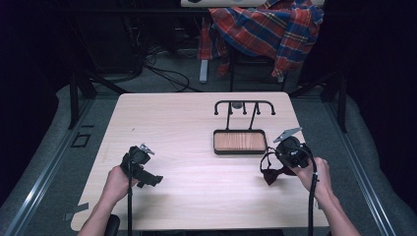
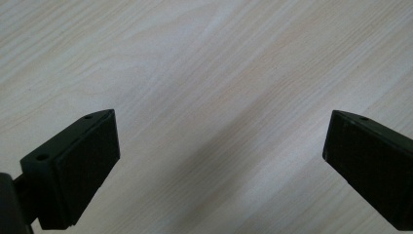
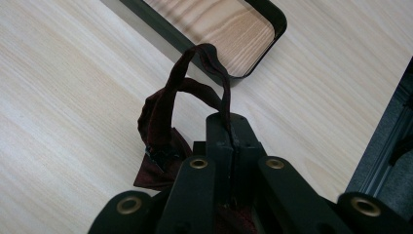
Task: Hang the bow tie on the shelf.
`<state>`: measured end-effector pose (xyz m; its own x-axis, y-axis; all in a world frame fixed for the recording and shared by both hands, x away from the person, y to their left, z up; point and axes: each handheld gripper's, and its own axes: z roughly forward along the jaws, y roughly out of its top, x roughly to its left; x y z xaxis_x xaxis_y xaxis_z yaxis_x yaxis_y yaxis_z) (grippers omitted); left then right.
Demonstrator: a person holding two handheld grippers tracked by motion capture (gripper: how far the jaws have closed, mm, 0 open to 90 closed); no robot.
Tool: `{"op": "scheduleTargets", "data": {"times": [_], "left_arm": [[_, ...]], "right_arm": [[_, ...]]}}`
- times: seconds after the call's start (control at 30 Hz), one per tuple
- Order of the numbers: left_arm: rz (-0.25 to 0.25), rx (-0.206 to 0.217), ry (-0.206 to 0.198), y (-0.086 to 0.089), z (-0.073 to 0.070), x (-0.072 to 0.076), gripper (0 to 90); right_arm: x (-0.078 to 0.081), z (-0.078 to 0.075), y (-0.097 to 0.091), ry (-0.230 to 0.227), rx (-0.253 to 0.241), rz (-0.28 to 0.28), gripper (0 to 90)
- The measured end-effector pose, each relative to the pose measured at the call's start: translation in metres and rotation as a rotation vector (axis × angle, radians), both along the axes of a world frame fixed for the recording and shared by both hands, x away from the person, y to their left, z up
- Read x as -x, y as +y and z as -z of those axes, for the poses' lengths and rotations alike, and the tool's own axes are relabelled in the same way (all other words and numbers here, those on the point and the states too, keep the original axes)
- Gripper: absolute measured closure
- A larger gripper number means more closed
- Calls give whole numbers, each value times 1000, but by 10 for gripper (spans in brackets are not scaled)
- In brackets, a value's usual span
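Near the person, the left tongs [image 1: 154, 179] stand spread over bare bench [image 1: 196, 196], while the right tongs [image 3: 229, 131] are pressed together on the strap of a dark red bow tie [image 3: 160, 131] lifted just short of the wooden tray [image 3: 272, 14] of the black stand [image 1: 244, 105].

**Pale wood, dark cloth, matt black parts**

The counter [image 1: 196, 147] is light wood-grain laminate, smooth, with a soft sheen. The bow tie [image 3: 163, 131] is dark maroon cloth with a velvety, matt nap; its strap is thin dark fabric. The tray [image 1: 240, 142] has a grained wooden floor inside a smooth black rim, and the rack [image 1: 244, 108] behind it is thin black metal rod. The right gripper [image 3: 229, 141] is matt black plastic with brass-coloured rivets. The left gripper [image 2: 221, 146] carries dull, rubbery-looking pads. The plaid shirt [image 1: 265, 27] is soft woven cloth.
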<state>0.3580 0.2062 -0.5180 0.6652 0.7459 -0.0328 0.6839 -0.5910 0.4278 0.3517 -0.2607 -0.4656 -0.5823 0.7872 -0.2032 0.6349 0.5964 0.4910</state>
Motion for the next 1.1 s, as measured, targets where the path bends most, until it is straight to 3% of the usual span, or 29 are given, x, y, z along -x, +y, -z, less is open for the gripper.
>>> {"op": "scheduleTargets", "data": {"times": [0.33,0.53,1.1], "left_arm": [[2,6,-4,1,-2,2,1],[4,3,-2,0,-1,0,1],[10,12,-16,-1,-4,3,1]], "right_arm": [[-1,-2,-5,-2,-17,24,894],[1,-6,-3,-30,-28,22,894],[-11,-20,-3,-62,-53,43,895]]}}
